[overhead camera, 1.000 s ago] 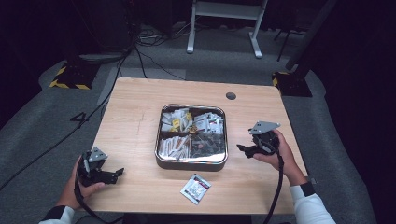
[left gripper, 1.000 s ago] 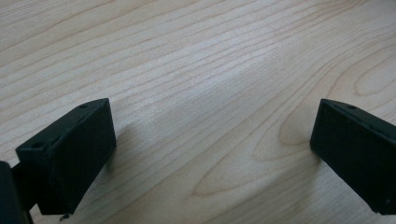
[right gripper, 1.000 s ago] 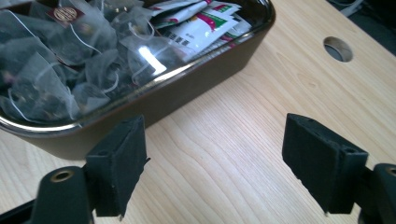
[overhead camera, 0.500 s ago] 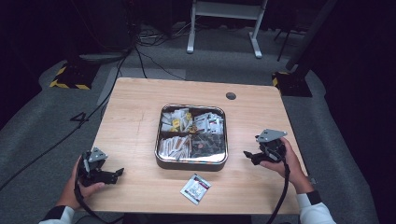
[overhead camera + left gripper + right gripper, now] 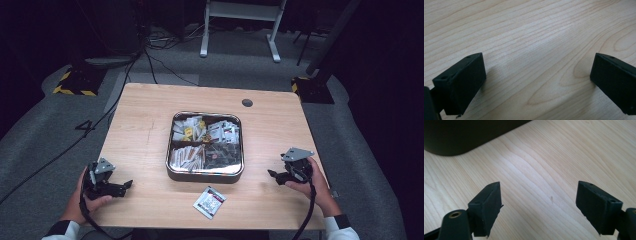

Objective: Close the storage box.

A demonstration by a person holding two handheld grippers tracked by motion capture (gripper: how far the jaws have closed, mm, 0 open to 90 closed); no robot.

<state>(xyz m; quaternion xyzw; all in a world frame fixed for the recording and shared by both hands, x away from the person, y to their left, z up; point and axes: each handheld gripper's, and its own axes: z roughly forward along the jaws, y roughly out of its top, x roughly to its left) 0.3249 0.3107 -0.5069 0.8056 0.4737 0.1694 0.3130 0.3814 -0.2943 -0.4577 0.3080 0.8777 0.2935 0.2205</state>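
Observation:
A square metal tray (image 5: pixel 172 170) sits at the middle of the wooden table (image 5: pixel 145 115), its compartments packed with several small packets. A single white packet (image 5: pixel 209 202) lies on the wood just in front of the tray. My left gripper (image 5: pixel 125 186) rests at the table's front left corner, open, with bare wood between its jaws (image 5: pixel 536 75). My right gripper (image 5: pixel 272 175) rests near the front right edge, open over bare wood (image 5: pixel 539 195), with the tray's dark wall (image 5: pixel 461 135) ahead of it.
A round dark cable hole (image 5: pixel 247 103) sits near the table's far right edge. Cables and yellow-black striped stand bases lie on the grey floor beyond the table. Bare wood stretches on both sides of the tray.
My right gripper has moved down and toward the table's front right edge, coming to rest low on the wood. The left gripper has stayed in place.

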